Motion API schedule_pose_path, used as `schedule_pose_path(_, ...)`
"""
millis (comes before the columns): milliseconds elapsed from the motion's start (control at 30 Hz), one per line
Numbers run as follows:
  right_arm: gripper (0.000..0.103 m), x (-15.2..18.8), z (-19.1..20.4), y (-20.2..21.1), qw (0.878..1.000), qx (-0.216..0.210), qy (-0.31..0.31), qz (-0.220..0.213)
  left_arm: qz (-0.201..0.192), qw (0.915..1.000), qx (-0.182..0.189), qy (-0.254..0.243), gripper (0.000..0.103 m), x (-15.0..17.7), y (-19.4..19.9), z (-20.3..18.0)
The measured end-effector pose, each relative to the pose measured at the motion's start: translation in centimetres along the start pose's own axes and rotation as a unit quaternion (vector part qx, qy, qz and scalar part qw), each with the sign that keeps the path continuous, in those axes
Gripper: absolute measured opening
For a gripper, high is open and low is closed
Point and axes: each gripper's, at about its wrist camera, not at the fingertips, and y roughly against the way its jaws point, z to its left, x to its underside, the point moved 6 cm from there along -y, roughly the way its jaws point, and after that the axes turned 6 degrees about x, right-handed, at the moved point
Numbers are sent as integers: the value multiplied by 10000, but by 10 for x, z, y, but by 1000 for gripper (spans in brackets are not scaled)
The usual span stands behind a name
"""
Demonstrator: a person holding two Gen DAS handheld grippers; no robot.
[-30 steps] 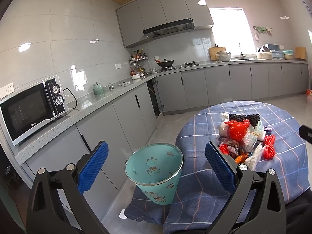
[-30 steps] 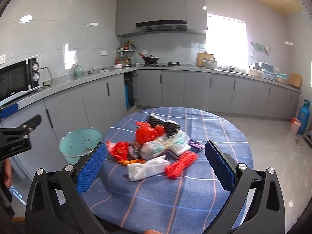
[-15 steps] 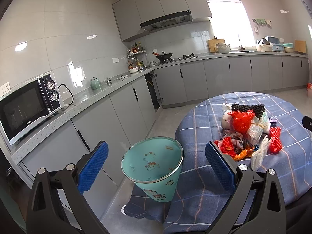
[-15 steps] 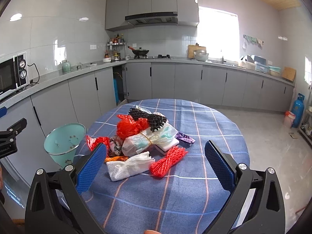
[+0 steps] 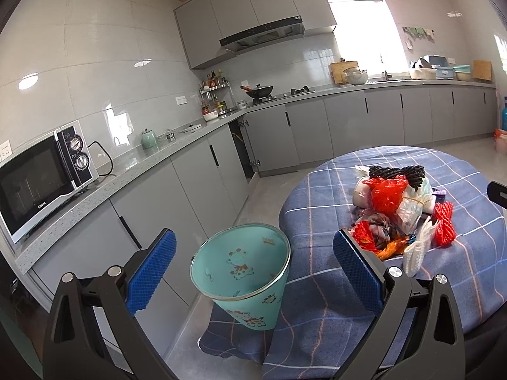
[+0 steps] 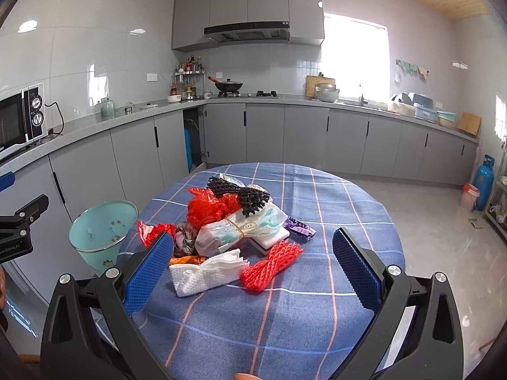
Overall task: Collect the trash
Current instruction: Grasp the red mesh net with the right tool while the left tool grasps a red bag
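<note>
A heap of trash (image 6: 234,221) lies on the round table with a blue checked cloth (image 6: 285,316): a red plastic bag (image 6: 206,209), black foam netting (image 6: 247,194), a clear bag of wrappers (image 6: 240,229), a white foam net (image 6: 209,274), a red foam net (image 6: 269,266), a purple wrapper (image 6: 299,226). A teal bin (image 5: 244,272) stands on the floor at the table's left edge; it also shows in the right wrist view (image 6: 98,231). My left gripper (image 5: 253,272) is open above the bin. My right gripper (image 6: 252,272) is open and empty near the white and red nets.
Grey kitchen cabinets and a counter (image 5: 158,164) run along the left and back walls, with a microwave (image 5: 41,180), a kettle and a wok. A blue gas bottle (image 6: 483,182) and a small bin stand at the far right on the floor.
Both grippers have shifted a little closer to the table. The trash heap sits lower and larger in the right wrist view. Both grippers stay open and empty.
</note>
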Motion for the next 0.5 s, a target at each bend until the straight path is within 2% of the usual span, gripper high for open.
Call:
schedule_pose_path(167, 95, 7, -11, -22, 9997, 223, -21, 55, -104, 9998, -121, -137, 98, -2, -21, -11)
schedule_pose_path(233, 86, 14, -16, -37, 9993, 318, -20, 182, -58, 9998, -64, -195, 98, -2, -35, -20)
schedule_pose_path(267, 85, 18, -19, -45, 9991, 337, -46, 266, -44, 9997, -30, -219, 98, -2, -40, -25)
schedule_pose_path(500, 85, 32, -29, -78, 9977, 425, -176, 502, 59, 9993, 223, -309, 98, 4, -85, -64)
